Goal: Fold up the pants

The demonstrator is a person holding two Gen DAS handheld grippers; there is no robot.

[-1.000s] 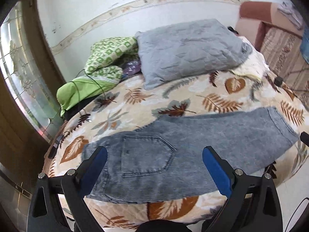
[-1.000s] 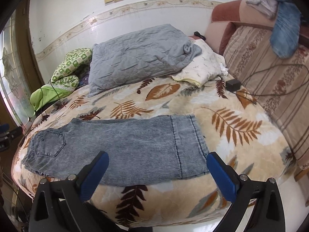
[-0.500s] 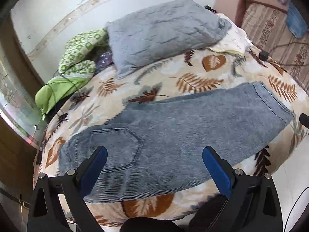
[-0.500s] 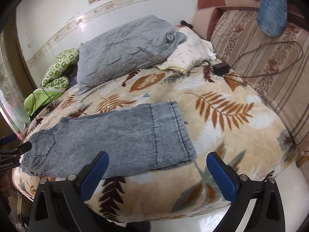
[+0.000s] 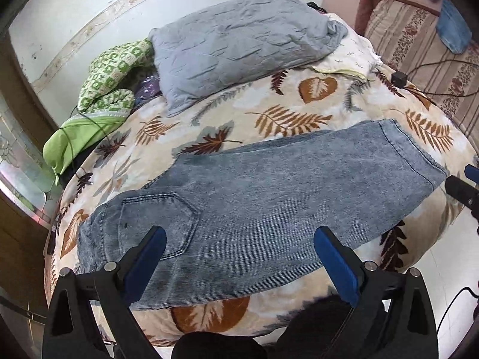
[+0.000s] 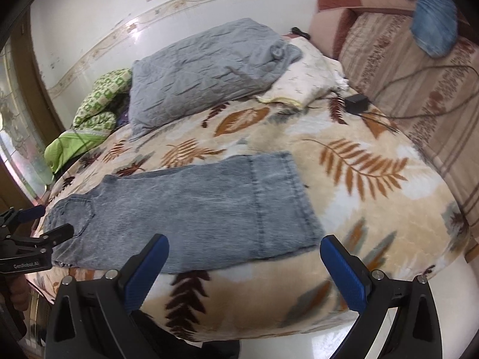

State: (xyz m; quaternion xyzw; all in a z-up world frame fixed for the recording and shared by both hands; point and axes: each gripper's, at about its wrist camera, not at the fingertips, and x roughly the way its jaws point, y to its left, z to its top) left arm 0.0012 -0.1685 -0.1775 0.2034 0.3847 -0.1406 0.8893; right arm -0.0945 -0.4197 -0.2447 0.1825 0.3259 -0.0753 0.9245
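Grey-blue denim pants [image 5: 254, 206] lie flat across the leaf-print blanket, waist and back pocket [image 5: 155, 224] at the left, hem at the right. They look folded lengthwise, one leg over the other. My left gripper [image 5: 239, 257] hovers open over the waist half, holding nothing. In the right wrist view the pants [image 6: 191, 209] stretch leftwards, with my right gripper [image 6: 244, 264] open above the near edge by the hem. The left gripper [image 6: 39, 227] shows at the far left of that view, and a tip of the right gripper [image 5: 464, 188] at the left view's right edge.
A grey quilted pillow [image 5: 239, 42] and a cream pillow [image 6: 305, 80] lie at the bed's far side. Green patterned bedding [image 5: 101, 89] is piled at the far left. A black charger [image 6: 356, 101] with cables rests near the striped sofa [image 6: 419, 95].
Both grippers have come lower and closer to the pants, the left over the waist end, the right toward the hem end. The pants have not moved.
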